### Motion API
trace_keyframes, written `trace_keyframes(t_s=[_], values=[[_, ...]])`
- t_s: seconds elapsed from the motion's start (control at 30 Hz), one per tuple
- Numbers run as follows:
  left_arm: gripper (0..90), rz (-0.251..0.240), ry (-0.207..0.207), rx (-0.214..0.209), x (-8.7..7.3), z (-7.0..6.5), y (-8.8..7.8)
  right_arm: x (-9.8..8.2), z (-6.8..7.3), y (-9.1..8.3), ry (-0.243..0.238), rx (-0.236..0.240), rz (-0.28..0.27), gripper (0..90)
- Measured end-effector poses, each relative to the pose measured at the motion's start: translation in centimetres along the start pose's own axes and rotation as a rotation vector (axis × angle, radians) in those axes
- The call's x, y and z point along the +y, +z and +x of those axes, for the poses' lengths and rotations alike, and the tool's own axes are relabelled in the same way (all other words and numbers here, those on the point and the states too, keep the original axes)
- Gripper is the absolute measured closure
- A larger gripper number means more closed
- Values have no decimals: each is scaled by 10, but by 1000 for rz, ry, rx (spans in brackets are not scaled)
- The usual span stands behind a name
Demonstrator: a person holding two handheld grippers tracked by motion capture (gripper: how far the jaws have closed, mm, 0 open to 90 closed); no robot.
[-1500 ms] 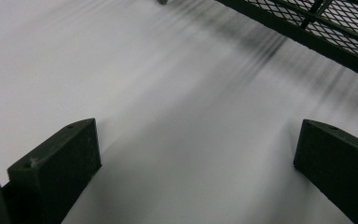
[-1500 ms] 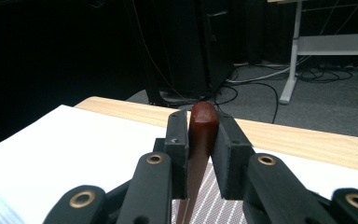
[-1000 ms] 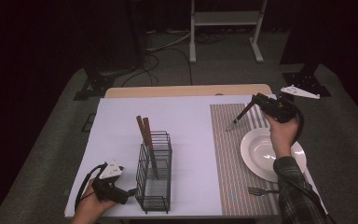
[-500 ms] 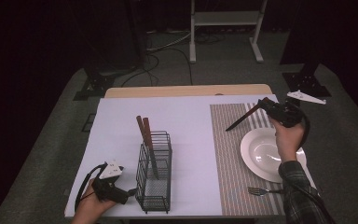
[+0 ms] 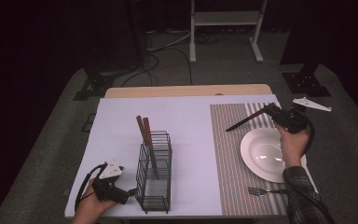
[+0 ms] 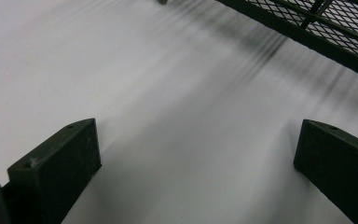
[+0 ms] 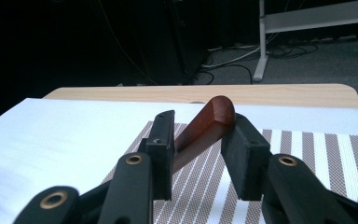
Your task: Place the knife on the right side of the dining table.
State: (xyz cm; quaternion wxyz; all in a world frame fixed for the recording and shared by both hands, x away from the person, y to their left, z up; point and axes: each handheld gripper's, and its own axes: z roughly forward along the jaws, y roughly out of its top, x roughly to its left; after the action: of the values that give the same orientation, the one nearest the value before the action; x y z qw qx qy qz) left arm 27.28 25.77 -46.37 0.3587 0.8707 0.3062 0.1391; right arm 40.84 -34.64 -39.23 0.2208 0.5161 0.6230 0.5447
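Observation:
A knife (image 5: 248,119) with a reddish-brown wooden handle (image 7: 209,125) hangs over the striped placemat (image 5: 233,163), its dark blade slanting down to the left. My right gripper (image 5: 273,111) is shut on the handle, and the handle end (image 7: 220,108) sticks up between the two black pads. A white plate (image 5: 248,156) lies on the placemat just below that hand, with a fork (image 5: 260,190) in front of it. My left gripper (image 5: 123,192) rests on the white tabletop at the front left. Its jaws stand wide open with nothing between them (image 6: 196,149).
A black wire basket (image 5: 154,173) stands right of the left gripper, with two wooden-handled utensils (image 5: 144,133) upright in it; its mesh (image 6: 326,28) is close ahead of the left jaws. Beyond the table's far edge (image 5: 186,90) are cables and stand legs on the floor.
My right hand has carried the knife a little right and lower, and the knife now lies flatter over the placemat. The left hand has not moved.

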Motion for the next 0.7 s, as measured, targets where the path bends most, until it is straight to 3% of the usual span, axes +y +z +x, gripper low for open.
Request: trace_keyframes(t_s=[0.7], values=[[0, 0, 0, 0, 0, 0, 0, -12, -19, -1, 41, -51, 47, 588]])
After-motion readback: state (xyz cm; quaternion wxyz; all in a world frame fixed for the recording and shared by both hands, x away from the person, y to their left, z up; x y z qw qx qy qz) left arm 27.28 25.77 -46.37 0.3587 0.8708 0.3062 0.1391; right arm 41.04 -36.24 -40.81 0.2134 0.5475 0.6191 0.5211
